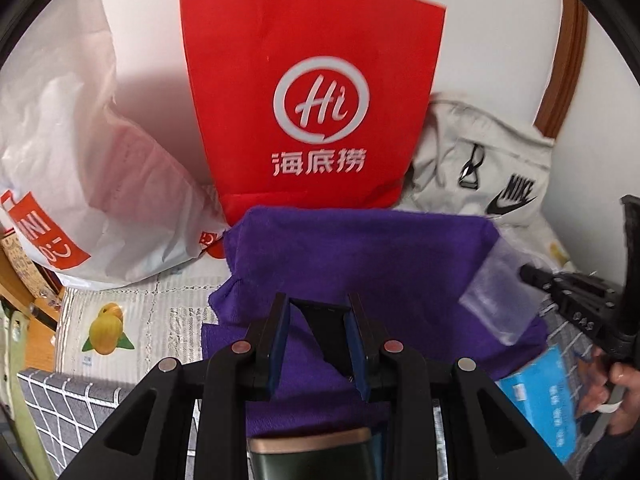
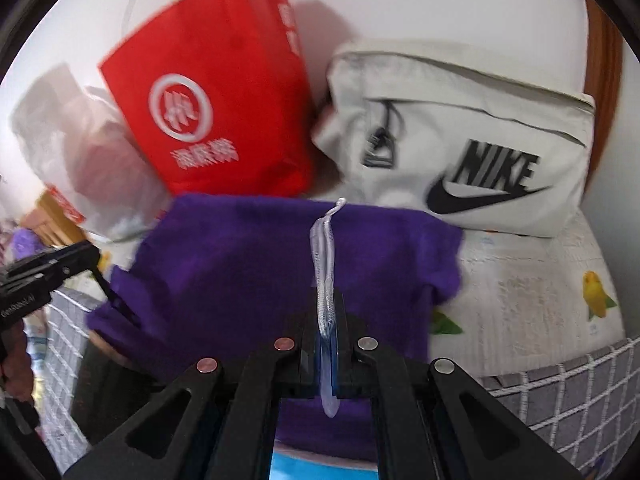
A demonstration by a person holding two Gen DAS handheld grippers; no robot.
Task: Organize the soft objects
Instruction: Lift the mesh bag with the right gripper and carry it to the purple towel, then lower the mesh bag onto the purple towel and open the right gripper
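The purple towel hangs spread between the two tongs, in front of a red paper bag that stands against the wall. A white plastic bag is to the left of the red one and a white Nike bag to the right, all on a bed whose sheet is printed with fruit.

The left tongs are nearly closed – their blue pads pinch a fold of towel at its near left part, with a dark wedge showing between the tips. The right tongs are fully closed on a clear, ribbed plastic strip that lies edge-on across the top of the towel. In the left wrist view it reads as a flat transparent sleeve at the towel's right corner. Whether towel cloth is pinched along with the plastic cannot be told.

The relation that matters – the towel's long axis runs side to side, across the line both tongs point along, and its far edge lies just short of the red bag's base. So the cloth is ahead of and below both tongs, held at opposite ends, neither hand clearly the nearer. Both pairs point steeply downward at the bed.

My judgement: the next move is a joint lowering or folding, and both hands need to travel together so the towel's span stays taut and square. The slippery plastic on the right looks the weaker hold.
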